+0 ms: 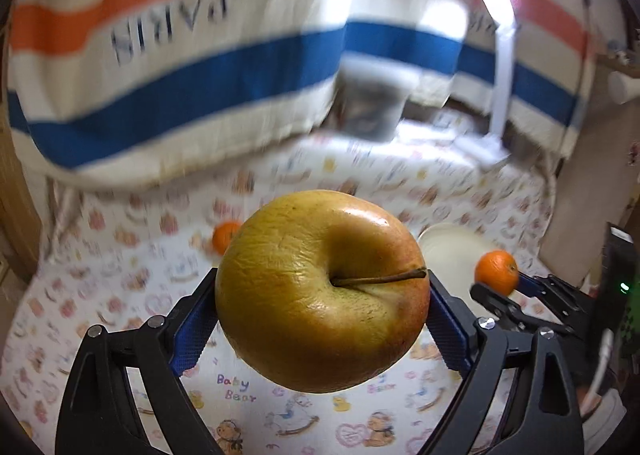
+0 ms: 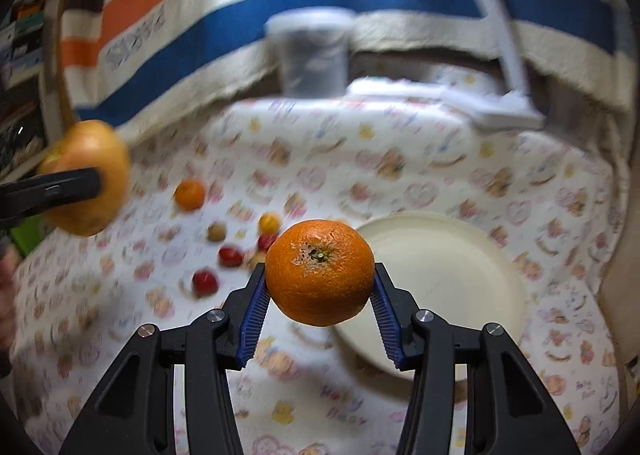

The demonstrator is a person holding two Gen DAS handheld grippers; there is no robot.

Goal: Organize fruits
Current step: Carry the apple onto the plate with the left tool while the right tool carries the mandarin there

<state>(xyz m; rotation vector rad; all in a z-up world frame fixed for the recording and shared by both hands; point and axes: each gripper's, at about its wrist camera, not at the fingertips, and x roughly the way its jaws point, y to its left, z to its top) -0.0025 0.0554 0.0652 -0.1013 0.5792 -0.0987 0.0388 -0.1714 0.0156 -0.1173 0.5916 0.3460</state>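
Observation:
My left gripper point(image 1: 322, 307) is shut on a large yellow-red apple point(image 1: 320, 291) and holds it above the patterned cloth; the apple also shows at the left of the right wrist view point(image 2: 86, 175). My right gripper point(image 2: 320, 291) is shut on an orange mandarin point(image 2: 320, 271), held above the cloth beside a cream plate point(image 2: 452, 279). That mandarin and the right gripper show at the right of the left wrist view point(image 1: 496, 271). A second mandarin point(image 2: 190, 195) lies on the cloth, also seen in the left wrist view point(image 1: 224, 237).
Several small red and yellow fruits point(image 2: 230, 257) lie on the cloth left of the plate. A grey lidded container point(image 2: 310, 55) and a white lamp base point(image 2: 500, 111) stand at the back. A striped blanket point(image 1: 180, 67) hangs behind.

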